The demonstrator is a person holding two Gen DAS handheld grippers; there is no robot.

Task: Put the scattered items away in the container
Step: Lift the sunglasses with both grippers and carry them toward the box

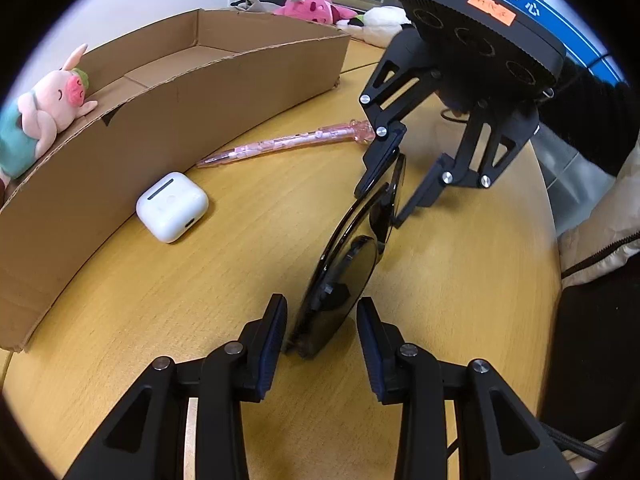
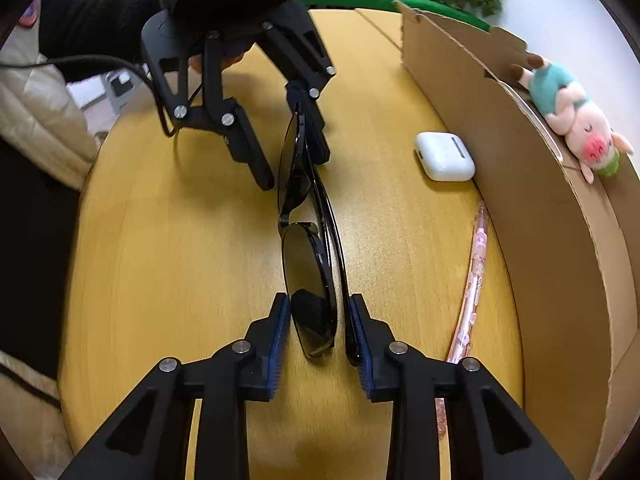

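Black sunglasses (image 1: pixel 344 264) stand on edge on the wooden table, between both grippers; they also show in the right wrist view (image 2: pixel 306 240). My left gripper (image 1: pixel 322 332) is open with its jaws either side of one lens end. My right gripper (image 2: pixel 318 328) is open around the other end; it shows opposite in the left wrist view (image 1: pixel 378 204). A white earbud case (image 1: pixel 172 206) and a pink pen (image 1: pixel 280 144) lie beside the cardboard box (image 1: pixel 160 120). A pink pig plush (image 1: pixel 44 116) lies on the box's edge.
More plush toys (image 1: pixel 316 8) lie behind the box at the table's far side. The person's sleeve and jacket (image 1: pixel 592 216) are at the table's right edge. In the right wrist view the box wall (image 2: pixel 520 184) runs along the right.
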